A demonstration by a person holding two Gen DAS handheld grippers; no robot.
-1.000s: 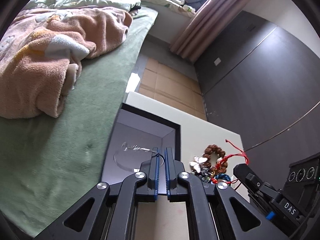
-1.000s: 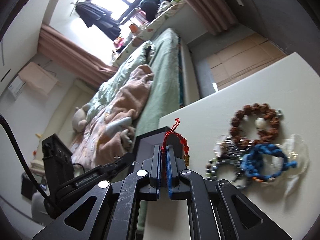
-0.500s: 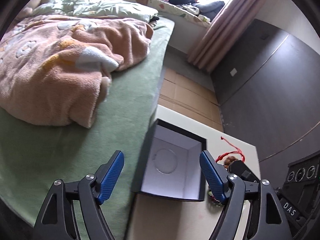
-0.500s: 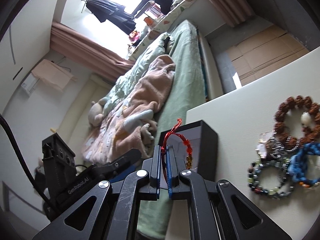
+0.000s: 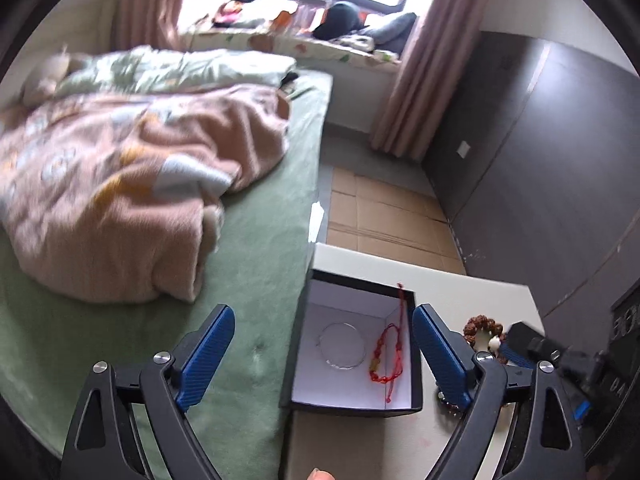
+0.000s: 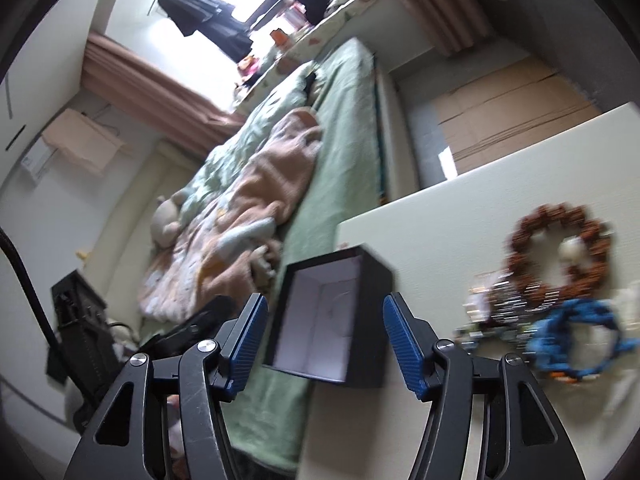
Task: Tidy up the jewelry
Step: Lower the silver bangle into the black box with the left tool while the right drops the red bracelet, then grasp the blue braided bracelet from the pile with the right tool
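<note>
2 bracelets (image 5: 362, 350) in box (image 5: 416, 372); others blurred, perhaps 4.

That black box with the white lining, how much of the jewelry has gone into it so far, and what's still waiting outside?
Done: the black box with white lining holds a thin silver bangle and a red cord bracelet. In hand: nothing; the left tongs and right tongs are both opening with only the box showing between their tips. Left: a brown seed-bead bracelet, a blue braided bracelet and some blurred beaded pieces on the white table.
</note>
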